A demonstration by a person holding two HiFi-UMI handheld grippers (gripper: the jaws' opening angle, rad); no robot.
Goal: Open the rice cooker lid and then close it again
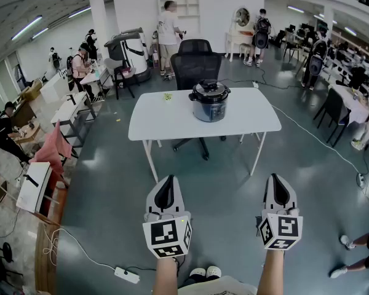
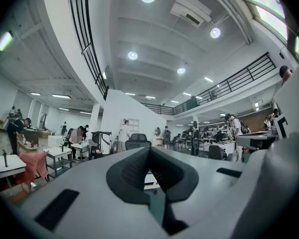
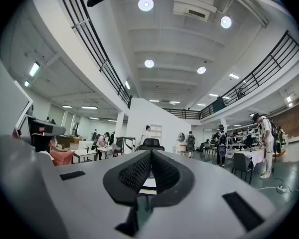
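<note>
A silver rice cooker point(image 1: 209, 101) with a black lid, shut, stands on the white table point(image 1: 166, 123) some way ahead of me in the head view. My left gripper point(image 1: 166, 181) and right gripper point(image 1: 277, 180) are held level over the grey floor, well short of the table. Both are shut with nothing between the jaws. In the left gripper view the left gripper point(image 2: 149, 151) has its pads together. The right gripper point(image 3: 150, 156) looks the same in its own view. The cooker is hidden behind the jaws in both gripper views.
A black office chair point(image 1: 195, 65) stands behind the table. Desks and seated people point(image 1: 80, 66) line the left side; more desks and chairs point(image 1: 335, 106) are on the right. A power strip point(image 1: 126, 275) with cable lies on the floor at lower left. Another person's feet point(image 1: 347, 243) show at right.
</note>
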